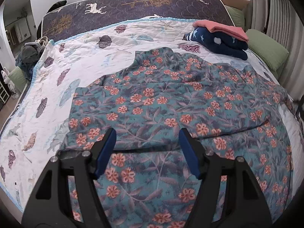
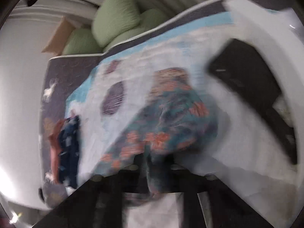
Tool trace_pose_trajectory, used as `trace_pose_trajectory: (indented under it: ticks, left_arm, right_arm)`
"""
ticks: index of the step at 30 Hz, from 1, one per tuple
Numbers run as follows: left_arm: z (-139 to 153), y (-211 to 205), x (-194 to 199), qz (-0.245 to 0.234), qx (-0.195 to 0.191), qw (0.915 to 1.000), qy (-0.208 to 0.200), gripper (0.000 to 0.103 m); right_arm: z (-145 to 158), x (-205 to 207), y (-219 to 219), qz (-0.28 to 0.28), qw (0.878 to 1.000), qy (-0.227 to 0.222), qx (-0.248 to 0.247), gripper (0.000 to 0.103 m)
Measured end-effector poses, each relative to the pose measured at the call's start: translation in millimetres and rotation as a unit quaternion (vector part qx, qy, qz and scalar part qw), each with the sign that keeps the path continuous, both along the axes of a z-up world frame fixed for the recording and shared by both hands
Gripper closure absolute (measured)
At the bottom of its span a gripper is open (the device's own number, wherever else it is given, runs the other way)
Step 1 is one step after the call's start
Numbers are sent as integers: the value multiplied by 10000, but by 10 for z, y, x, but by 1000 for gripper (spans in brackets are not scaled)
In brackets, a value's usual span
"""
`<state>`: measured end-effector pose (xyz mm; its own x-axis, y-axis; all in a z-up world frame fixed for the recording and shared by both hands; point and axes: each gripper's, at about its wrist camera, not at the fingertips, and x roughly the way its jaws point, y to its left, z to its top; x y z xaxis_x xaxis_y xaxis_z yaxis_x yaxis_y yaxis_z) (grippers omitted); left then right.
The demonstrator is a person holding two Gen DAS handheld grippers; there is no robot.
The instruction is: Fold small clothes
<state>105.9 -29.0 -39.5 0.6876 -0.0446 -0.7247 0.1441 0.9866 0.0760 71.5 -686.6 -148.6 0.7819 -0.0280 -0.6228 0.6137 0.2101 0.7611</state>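
Observation:
A teal garment with orange flowers lies spread on the white quilt of the bed. My left gripper is open just above the garment's near part, with a fold edge running between its blue pads. In the blurred right wrist view, my right gripper is shut on a bunched part of the same floral garment and holds it lifted over the quilt.
A folded pile of a navy star-print piece with a pink piece on top sits at the far right of the bed. Green pillows lie along the right edge. A heap of clothes sits at the far left.

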Motion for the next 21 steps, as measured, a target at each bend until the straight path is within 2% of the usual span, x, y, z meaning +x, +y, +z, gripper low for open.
trace_pose_trajectory:
  ticks: [1,3,5,6,7,8,10,11,12,14,15,17,18,21]
  left_arm:
    - [-12,-1,32,18,-41,10000,36,34]
    - [-35,-7,82,57,-147,9998,124,34]
    - [-40,-7,107,55,-337,9993,176,34]
    - [-37,-2,102,50,-413,9990,179,34]
    - [-35,2,94,42,-449,9988,178,34]
    - [-33,8,78,19,-488,9986,180,34]
    - [-35,26,44,-40,-516,9985,203,34]
    - [-37,35,25,-89,-536,9983,225,34]
    - [-41,42,7,-144,-564,9980,253,34]
    - [-54,46,-32,-297,-668,9968,338,34]
    - [-60,50,-46,-373,-743,9958,376,34]
    - [-68,52,-69,-524,-954,9929,478,34]
    - [-67,46,-73,-602,-1085,9909,524,34]
    - [-63,10,-70,-805,-1481,9835,661,34]
  right_arm:
    - [93,-56,-9,64,9998,-176,-78,98]
    - [492,108,294,449,9950,-523,-728,98]
    - [908,334,771,1132,9795,-838,-1437,97]
    - [1111,443,1116,1647,9647,-1018,-1783,97]
    - [1265,521,1452,2126,9479,-1171,-2063,97]
    - [1401,600,1880,2695,9234,-1327,-2387,96]
    - [1484,663,2520,3535,8810,-1451,-2790,95]
    - [1471,691,2842,3987,8559,-1479,-2942,95]
    - [1392,739,3233,4557,8224,-1436,-3090,95]
    - [1209,771,3657,5130,7853,-1181,-3258,94]
    - [1066,795,3865,5390,7676,-904,-3347,93]
    - [843,818,4080,5710,7480,-432,-3356,80]
    - [793,783,4130,5768,7435,-307,-3370,79]
    - [820,596,4107,5787,7430,-451,-3332,70]
